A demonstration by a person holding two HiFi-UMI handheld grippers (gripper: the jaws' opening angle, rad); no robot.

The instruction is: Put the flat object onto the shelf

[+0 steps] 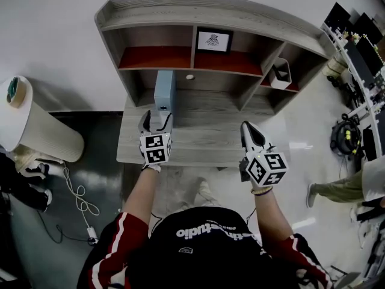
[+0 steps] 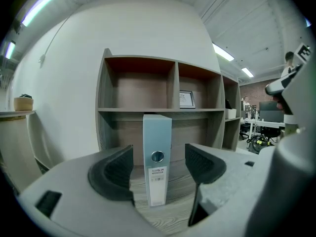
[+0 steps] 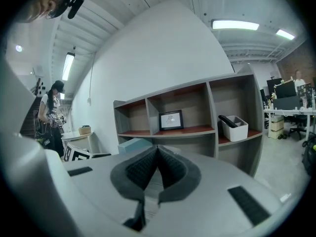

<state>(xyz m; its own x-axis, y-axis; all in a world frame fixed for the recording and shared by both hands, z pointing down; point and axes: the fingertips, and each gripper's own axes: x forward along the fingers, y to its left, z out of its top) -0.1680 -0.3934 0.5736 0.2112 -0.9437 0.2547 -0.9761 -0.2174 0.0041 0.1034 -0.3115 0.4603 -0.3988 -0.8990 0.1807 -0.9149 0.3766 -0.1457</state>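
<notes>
One binder (image 2: 157,157) stands upright before one shelf (image 1: 210,8).

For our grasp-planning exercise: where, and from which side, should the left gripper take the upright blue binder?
I'd grip the binder across its narrow spine, coming straight from the front. It stands upright on the desk, spine facing the left gripper, whose open fingers line up with both covers.
</notes>
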